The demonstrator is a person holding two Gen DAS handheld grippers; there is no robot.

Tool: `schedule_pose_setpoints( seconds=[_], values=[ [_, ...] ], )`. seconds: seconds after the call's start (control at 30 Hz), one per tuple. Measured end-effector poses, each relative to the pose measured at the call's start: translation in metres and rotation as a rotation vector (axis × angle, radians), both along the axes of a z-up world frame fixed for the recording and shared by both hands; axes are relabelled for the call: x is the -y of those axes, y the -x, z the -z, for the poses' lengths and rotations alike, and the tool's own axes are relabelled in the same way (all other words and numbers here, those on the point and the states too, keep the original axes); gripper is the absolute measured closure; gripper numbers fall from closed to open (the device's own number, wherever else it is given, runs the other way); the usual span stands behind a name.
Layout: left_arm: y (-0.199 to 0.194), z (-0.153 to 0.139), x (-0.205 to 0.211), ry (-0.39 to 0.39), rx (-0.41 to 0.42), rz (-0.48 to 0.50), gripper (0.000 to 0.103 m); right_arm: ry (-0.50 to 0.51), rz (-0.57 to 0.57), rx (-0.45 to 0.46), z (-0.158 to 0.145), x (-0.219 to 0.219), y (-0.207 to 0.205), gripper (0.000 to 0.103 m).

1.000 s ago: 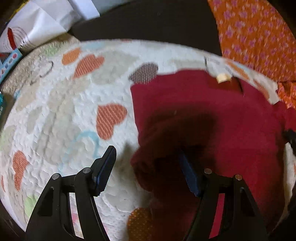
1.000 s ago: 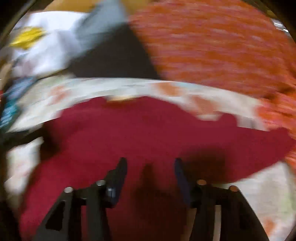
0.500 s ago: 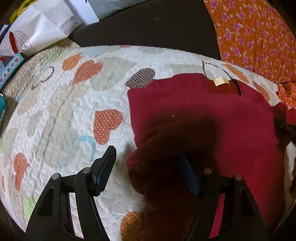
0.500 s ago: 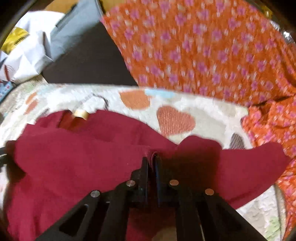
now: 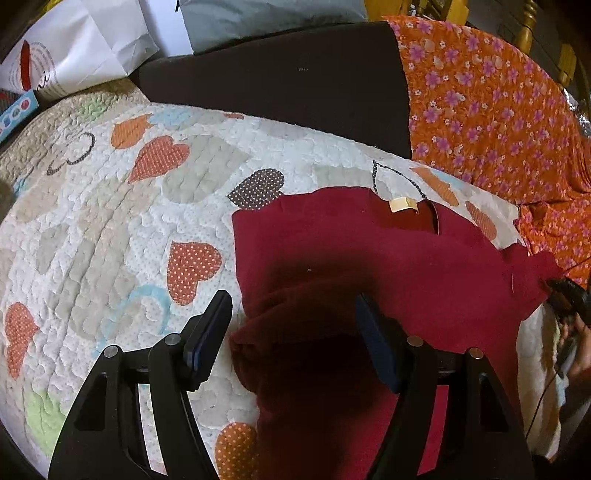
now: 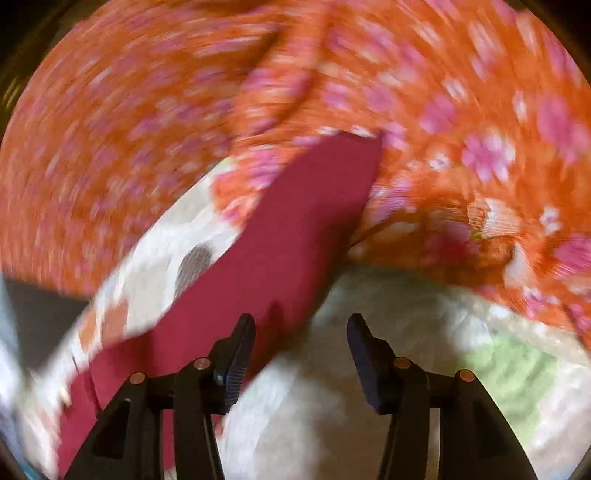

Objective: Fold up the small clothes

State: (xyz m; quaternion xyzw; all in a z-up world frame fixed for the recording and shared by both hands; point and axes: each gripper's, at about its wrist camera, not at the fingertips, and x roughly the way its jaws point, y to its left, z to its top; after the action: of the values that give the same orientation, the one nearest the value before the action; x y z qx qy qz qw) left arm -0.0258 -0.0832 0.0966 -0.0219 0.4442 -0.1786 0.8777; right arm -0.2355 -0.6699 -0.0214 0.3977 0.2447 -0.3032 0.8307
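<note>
Maroon knit garment [image 5: 388, 266] rumpled on bumpy heart-patterned quilt [image 5: 110, 229], soft folds

A home bedroom: heart-patterned quilt [image 5: 110, 229], floral bedsheet [image 5: 491, 122], wooden bedpost [image 5: 526, 22].

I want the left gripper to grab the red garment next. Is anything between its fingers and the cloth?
Nothing visible is in the way. The left gripper is open right over the red garment, whose bunched left edge lies between its fingers on the quilt. The orange floral cloth lies off to the far right.
</note>
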Motion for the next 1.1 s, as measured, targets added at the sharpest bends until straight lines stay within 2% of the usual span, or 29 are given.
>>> schedule_pose_setpoints(
  seconds=[0.07, 0.1, 0.13, 0.2, 0.23, 0.3, 0.4, 0.5, 0.57, 0.63, 0.67, 0.73, 0.77, 0.8, 0.93, 1.0, 1.1],
  values=[
    [-0.003, 0.003, -0.001, -0.002, -0.017, -0.005, 0.034, -0.014, 0.002, 0.031, 0.002, 0.016, -0.012, 0.053],
    [-0.005, 0.003, -0.003, 0.002, -0.023, -0.007, 0.034, -0.022, 0.006, 0.053, 0.003, 0.021, -0.015, 0.062],
    [-0.006, 0.004, -0.005, 0.010, -0.029, -0.013, 0.034, -0.032, 0.004, 0.081, 0.000, 0.025, -0.018, 0.081],
    [-0.009, 0.002, -0.011, 0.034, -0.036, -0.026, 0.034, 0.003, -0.011, 0.114, -0.018, 0.022, -0.019, 0.094],
    [-0.011, 0.001, -0.014, 0.051, -0.038, -0.033, 0.034, 0.052, -0.060, 0.159, -0.036, 0.009, -0.018, 0.095],
    [-0.014, -0.004, -0.021, 0.087, -0.040, -0.043, 0.034, 0.151, -0.185, 0.194, -0.071, -0.027, -0.024, 0.095],
    [-0.013, -0.012, -0.030, 0.126, -0.021, -0.056, 0.034, 0.326, -0.452, 0.258, -0.129, -0.122, -0.048, 0.095],
    [-0.014, -0.016, -0.040, 0.165, -0.015, -0.072, 0.034, 0.370, -0.718, 0.296, -0.148, -0.222, -0.087, 0.095],
    [-0.016, -0.016, -0.047, 0.202, -0.021, -0.092, 0.034, 0.363, -0.872, 0.308, -0.141, -0.284, -0.114, 0.095],
    [-0.019, -0.014, -0.052, 0.228, -0.039, -0.104, 0.034, 0.383, -1.023, 0.268, -0.119, -0.357, -0.142, 0.095],
    [-0.020, -0.012, -0.053, 0.234, -0.045, -0.106, 0.034, 0.403, -1.083, 0.226, -0.104, -0.385, -0.155, 0.095],
    [-0.022, -0.009, -0.054, 0.235, -0.064, -0.104, 0.034, 0.408, -1.208, 0.034, -0.064, -0.432, -0.186, 0.088],
    [-0.022, -0.008, -0.054, 0.236, -0.071, -0.100, 0.034, 0.407, -1.235, -0.042, -0.049, -0.443, -0.192, 0.086],
    [-0.022, -0.007, -0.054, 0.242, -0.078, -0.095, 0.034, 0.408, -1.252, -0.071, -0.040, -0.447, -0.189, 0.086],
    [-0.022, -0.007, -0.050, 0.255, -0.071, -0.083, 0.034, 0.431, -1.188, -0.025, -0.051, -0.418, -0.162, 0.082],
    [-0.024, -0.006, -0.043, 0.243, -0.064, -0.069, 0.034, 0.428, -1.136, 0.001, -0.057, -0.394, -0.146, 0.076],
    [-0.031, 0.005, -0.026, 0.193, -0.105, -0.019, 0.034, 0.435, -1.007, -0.031, -0.061, -0.349, -0.126, 0.074]
  ],
)
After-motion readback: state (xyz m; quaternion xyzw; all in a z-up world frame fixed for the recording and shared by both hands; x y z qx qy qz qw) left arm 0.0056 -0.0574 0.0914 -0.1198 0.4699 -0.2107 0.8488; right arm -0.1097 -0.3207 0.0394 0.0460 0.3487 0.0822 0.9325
